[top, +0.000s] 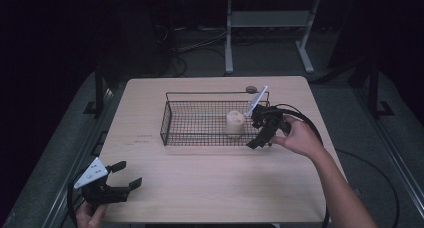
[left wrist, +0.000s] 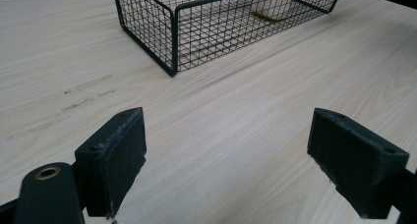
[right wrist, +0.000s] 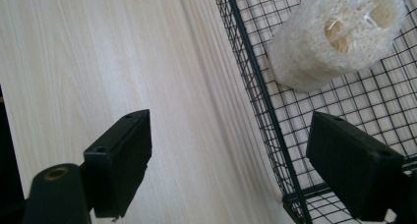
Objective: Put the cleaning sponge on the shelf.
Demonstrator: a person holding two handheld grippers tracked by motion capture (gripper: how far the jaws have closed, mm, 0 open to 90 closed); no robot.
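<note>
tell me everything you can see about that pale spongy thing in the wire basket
The loofah piece is a short, pale cream cylinder of coarse fibrous mesh with hollow channels in its end. It stands inside the black wire basket, on the floor near the right end and front wall. Nothing grips it; the right hand-held gripper hangs open just outside.

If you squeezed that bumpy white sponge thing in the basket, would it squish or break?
The loofah looks fibrous and full of holes, so it would probably give a little, not break. It is likely very light. It stands on its end in the wire basket, so a push might tip it.
</note>
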